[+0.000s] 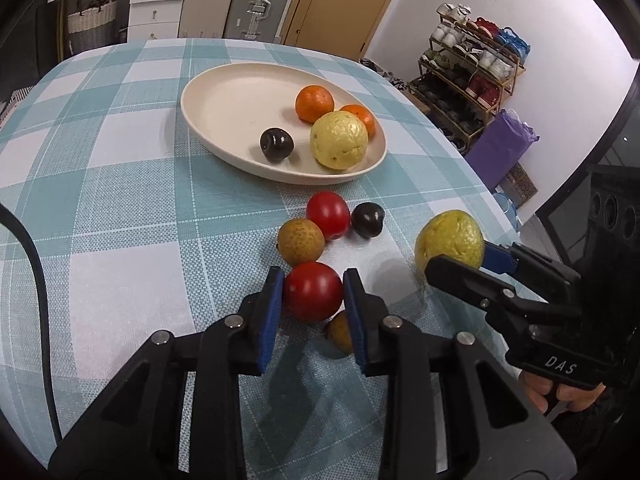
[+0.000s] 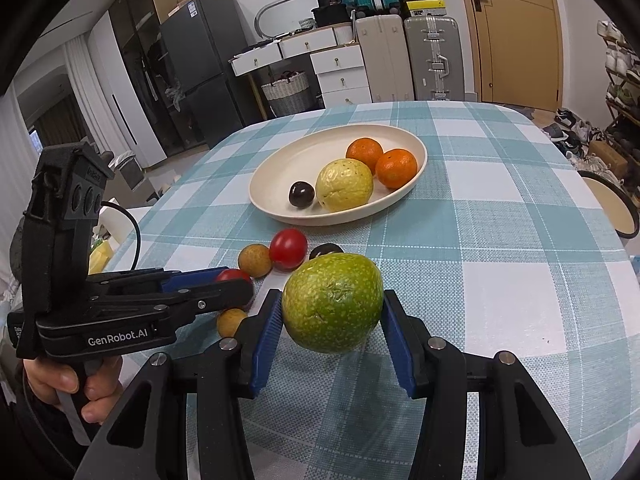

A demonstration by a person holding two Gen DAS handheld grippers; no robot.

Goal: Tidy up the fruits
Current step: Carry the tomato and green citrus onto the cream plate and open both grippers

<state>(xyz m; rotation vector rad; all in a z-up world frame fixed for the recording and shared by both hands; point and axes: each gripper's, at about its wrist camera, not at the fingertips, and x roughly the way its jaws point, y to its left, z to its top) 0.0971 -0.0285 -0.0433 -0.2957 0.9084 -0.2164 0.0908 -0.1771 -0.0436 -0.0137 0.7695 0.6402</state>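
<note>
My left gripper (image 1: pixel 313 290) is shut on a red tomato (image 1: pixel 313 291), just above the checked tablecloth. My right gripper (image 2: pixel 331 312) is shut on a yellow-green guava (image 2: pixel 332 302), which also shows in the left wrist view (image 1: pixel 448 240). A cream oval plate (image 1: pixel 216 92) holds two oranges (image 1: pixel 314 103), a yellow guava (image 1: pixel 338 140) and a dark plum (image 1: pixel 276 145). Loose on the cloth are a second tomato (image 1: pixel 328 214), a dark plum (image 1: pixel 368 220), a brown round fruit (image 1: pixel 300 241) and a smaller brown fruit (image 1: pixel 341 330), partly hidden by my left finger.
The table (image 2: pixel 520 208) has a teal and white checked cloth and a rounded edge on the right. A black cable (image 1: pixel 38 280) crosses the left side. Drawers, suitcases, a shoe rack and a door stand beyond the table.
</note>
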